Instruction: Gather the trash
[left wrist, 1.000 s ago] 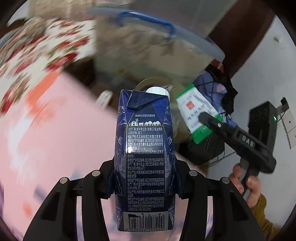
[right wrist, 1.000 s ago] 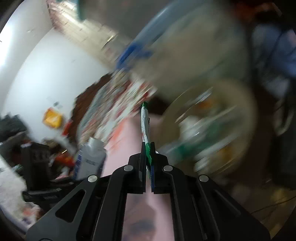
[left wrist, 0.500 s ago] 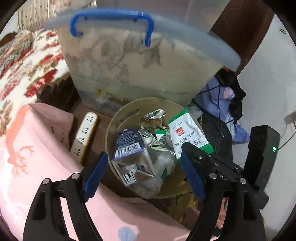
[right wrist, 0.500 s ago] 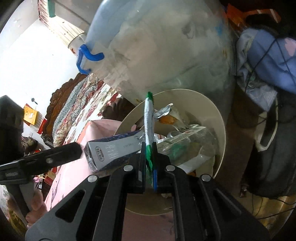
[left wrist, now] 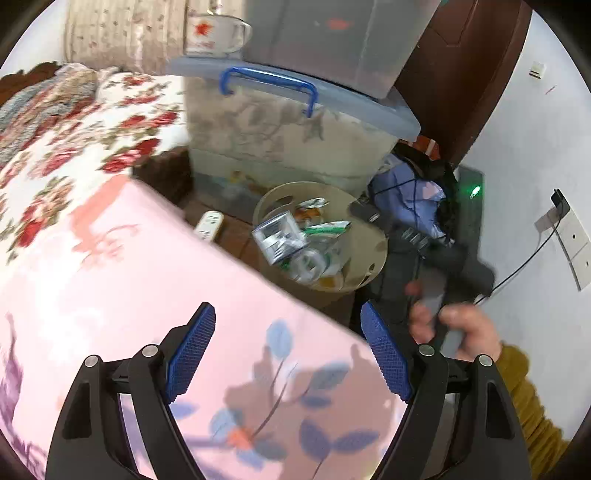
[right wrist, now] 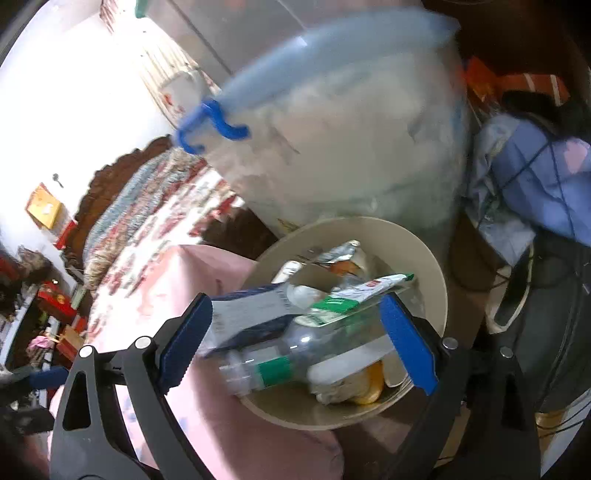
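A beige round trash bin [left wrist: 373,225] [right wrist: 437,288] stands on the floor beside the bed. In it lie a dark blue milk carton [left wrist: 277,236] [right wrist: 251,314], a green and white wrapper [left wrist: 327,229] [right wrist: 354,299], a clear plastic bottle [right wrist: 288,354] and other scraps. My left gripper [left wrist: 288,343] is open and empty above the pink blanket [left wrist: 122,280], short of the bin. My right gripper [right wrist: 295,332] is open and empty just above the bin; it shows blurred in the left wrist view [left wrist: 373,218], held by a hand [left wrist: 454,328].
A clear storage box with a blue handle [left wrist: 295,125] [right wrist: 332,140] stands behind the bin, with a mug [left wrist: 210,33] on its lid. A white power strip [left wrist: 208,225] lies on the floor. A floral bedspread [left wrist: 74,122] is at left, clothes and cables [left wrist: 413,184] at right.
My left gripper dropped the milk carton into the bin and drew back over the blanket. My right gripper opened and let the green wrapper fall into the bin.
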A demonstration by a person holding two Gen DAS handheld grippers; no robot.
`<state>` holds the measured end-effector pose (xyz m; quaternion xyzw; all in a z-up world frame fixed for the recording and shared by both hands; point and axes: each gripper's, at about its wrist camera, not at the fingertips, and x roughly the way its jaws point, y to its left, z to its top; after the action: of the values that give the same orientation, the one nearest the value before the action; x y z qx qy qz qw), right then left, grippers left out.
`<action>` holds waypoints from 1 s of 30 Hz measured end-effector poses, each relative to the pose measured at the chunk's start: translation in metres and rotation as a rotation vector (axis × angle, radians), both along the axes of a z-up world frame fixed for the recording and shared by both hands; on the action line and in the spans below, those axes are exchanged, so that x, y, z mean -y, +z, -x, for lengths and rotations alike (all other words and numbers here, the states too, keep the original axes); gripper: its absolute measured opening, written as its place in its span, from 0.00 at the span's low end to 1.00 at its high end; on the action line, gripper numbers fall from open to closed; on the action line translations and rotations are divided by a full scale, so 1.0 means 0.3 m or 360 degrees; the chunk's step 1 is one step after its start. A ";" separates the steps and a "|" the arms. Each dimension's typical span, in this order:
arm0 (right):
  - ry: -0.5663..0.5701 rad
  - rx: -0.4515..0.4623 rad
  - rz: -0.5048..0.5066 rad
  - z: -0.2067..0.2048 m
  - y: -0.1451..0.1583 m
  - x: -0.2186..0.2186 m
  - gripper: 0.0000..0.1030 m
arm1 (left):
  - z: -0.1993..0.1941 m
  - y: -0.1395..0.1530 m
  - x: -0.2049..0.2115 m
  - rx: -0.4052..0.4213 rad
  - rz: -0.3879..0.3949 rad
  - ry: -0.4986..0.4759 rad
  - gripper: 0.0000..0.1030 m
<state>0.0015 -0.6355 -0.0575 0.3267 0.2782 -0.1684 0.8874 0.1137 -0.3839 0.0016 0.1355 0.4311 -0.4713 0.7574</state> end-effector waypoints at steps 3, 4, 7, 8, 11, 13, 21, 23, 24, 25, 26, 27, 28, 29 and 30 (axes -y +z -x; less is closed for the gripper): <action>0.0044 0.0121 -0.0095 0.064 0.072 -0.028 0.89 | 0.017 0.014 -0.101 0.0020 0.0020 0.0053 0.75; 0.0037 0.0185 -0.0094 0.105 0.117 -0.047 0.89 | 0.025 0.023 -0.147 0.0026 0.0034 0.0085 0.75; -0.0031 0.0341 0.0011 0.239 0.254 -0.126 0.89 | 0.053 0.050 -0.241 0.0094 0.0050 0.0171 0.77; -0.0069 0.0389 0.0065 0.293 0.298 -0.171 0.90 | 0.062 0.058 -0.259 0.0130 0.0043 0.0197 0.79; -0.0170 0.0470 0.0162 0.412 0.358 -0.312 0.97 | 0.117 0.082 -0.330 0.0273 0.0044 0.0269 0.87; -0.0234 0.0466 0.0143 0.453 0.353 -0.400 0.97 | 0.149 0.094 -0.370 0.0319 0.0054 0.0285 0.87; -0.0242 0.0206 -0.0043 0.427 0.190 -0.774 0.97 | 0.263 0.129 -0.577 0.0502 0.0045 0.0384 0.92; -0.0204 0.0157 -0.0007 0.409 0.188 -0.843 0.97 | 0.279 0.132 -0.626 0.0545 0.0038 0.0424 0.92; -0.0176 0.0156 0.0009 0.404 0.192 -0.872 0.97 | 0.285 0.135 -0.651 0.0563 0.0039 0.0447 0.92; -0.0163 0.0159 0.0018 0.405 0.196 -0.891 0.97 | 0.290 0.136 -0.679 0.0579 0.0038 0.0474 0.92; -0.0149 0.0168 0.0031 0.405 0.208 -0.919 0.97 | 0.293 0.136 -0.707 0.0587 0.0040 0.0499 0.92; -0.0141 0.0175 0.0040 0.401 0.213 -0.934 0.97 | 0.294 0.135 -0.727 0.0589 0.0042 0.0518 0.92; -0.0133 0.0185 0.0058 0.402 0.223 -0.959 0.97 | 0.295 0.136 -0.751 0.0587 0.0048 0.0538 0.92; -0.0126 0.0198 0.0081 0.406 0.236 -0.985 0.97 | 0.296 0.137 -0.775 0.0581 0.0057 0.0554 0.92; -0.0118 0.0208 0.0101 0.410 0.248 -1.007 0.97 | 0.296 0.137 -0.796 0.0575 0.0066 0.0571 0.92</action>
<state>-0.1215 -0.3335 0.0170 0.3189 0.2019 -0.1882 0.9067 0.0250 -0.1450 0.0427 0.1231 0.2962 -0.3063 0.8963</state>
